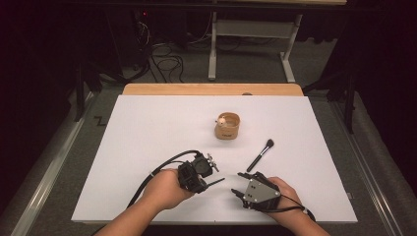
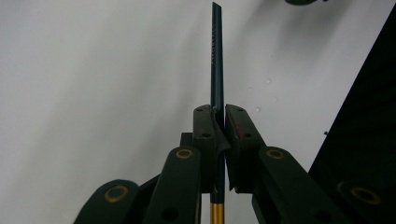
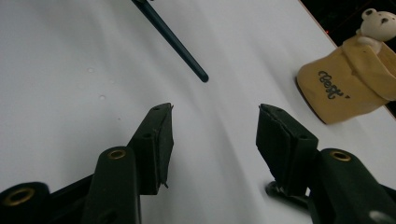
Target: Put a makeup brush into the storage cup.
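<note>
Two pads of my left claw (image 2: 219, 123) pinched a thin brush handle (image 2: 216, 60) near its gold band, held over the table (image 1: 147, 128). It looked light, stiff and slick. My right claw (image 3: 215, 126) stood spread, empty.

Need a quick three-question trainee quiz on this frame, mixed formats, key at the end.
1. True or false: the left gripper is shut on a thin dark brush handle.
2. Multiple choice: where is the makeup brush? A) inside the cup B) lying on the white table, ahead of the right gripper C) held in the right gripper
3. Fill in: a small ___ figure sits at the rim of the tan cup.

Key: 1 true; 2 B; 3 bear
</note>
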Available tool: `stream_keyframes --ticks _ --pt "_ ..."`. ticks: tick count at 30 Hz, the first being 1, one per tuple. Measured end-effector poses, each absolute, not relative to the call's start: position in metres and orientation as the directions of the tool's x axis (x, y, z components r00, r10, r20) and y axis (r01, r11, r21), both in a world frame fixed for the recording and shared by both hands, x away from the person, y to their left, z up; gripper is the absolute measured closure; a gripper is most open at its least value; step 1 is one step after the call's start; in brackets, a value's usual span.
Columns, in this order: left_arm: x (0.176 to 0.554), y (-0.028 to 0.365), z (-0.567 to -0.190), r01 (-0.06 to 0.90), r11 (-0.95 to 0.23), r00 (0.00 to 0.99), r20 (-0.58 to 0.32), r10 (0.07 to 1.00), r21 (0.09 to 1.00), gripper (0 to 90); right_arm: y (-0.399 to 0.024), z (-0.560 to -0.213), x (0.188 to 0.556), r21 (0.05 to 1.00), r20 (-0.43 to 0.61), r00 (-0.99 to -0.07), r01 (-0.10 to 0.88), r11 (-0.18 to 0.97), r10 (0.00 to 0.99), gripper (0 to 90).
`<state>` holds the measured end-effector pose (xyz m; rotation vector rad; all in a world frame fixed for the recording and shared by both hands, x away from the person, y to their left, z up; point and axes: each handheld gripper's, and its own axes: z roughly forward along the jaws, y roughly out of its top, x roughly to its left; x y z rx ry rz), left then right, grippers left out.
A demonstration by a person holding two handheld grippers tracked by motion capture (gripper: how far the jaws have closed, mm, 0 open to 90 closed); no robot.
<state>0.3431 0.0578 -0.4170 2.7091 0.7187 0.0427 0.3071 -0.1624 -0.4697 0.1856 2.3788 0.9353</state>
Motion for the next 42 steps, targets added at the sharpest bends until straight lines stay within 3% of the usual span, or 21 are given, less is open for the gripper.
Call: stream_keyframes --ticks 11,42 --pt "0.339 0.045 -0.411 0.450 -0.834 0.888 -0.063 0.455 0.320 83.4 -0.155 -0.468 0.306 0.642 -0.495 -0.828 -0.144 0.753 0.264 54.5" --pt "0.343 0.037 -0.411 0.454 -0.852 0.889 -0.070 0.452 0.260 83.3 -0.139 -0.471 0.305 0.613 -0.516 -0.839 -0.222 0.758 0.172 64.8"
